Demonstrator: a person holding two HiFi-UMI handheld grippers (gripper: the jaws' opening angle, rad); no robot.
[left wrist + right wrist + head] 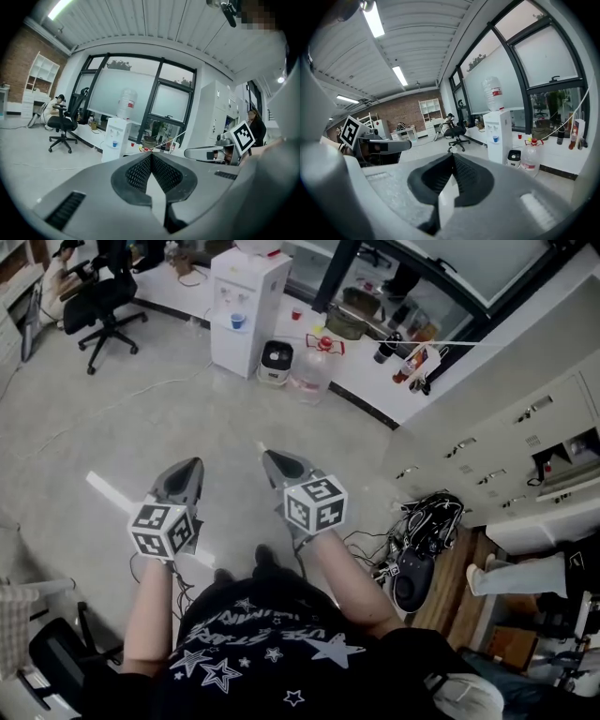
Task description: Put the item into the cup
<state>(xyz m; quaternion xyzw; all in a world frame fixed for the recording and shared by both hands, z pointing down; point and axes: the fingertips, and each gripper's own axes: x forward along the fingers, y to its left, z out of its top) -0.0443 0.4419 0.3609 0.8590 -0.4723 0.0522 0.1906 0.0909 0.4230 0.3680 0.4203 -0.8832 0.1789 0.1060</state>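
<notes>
I see no table and no loose task item. The only cup is a small blue cup [237, 322] on the white water dispenser [246, 310], far ahead across the floor. In the head view, my left gripper [192, 466] and right gripper [268, 457] are held side by side above the grey floor, pointing forward. Both are shut, with the ribbed pads meeting at the tips and nothing between them. The left gripper view shows its own shut tips [151, 154] and the right gripper's marker cube [243, 137]. The right gripper view shows its shut tips [452, 155].
A clear water jug [312, 371] and a small white bin [276, 362] stand beside the dispenser. A black office chair [98, 301] stands at the far left. Tangled cables [427, 517] lie by the grey cabinets [487, 451] on the right. A white strip [108, 491] lies on the floor.
</notes>
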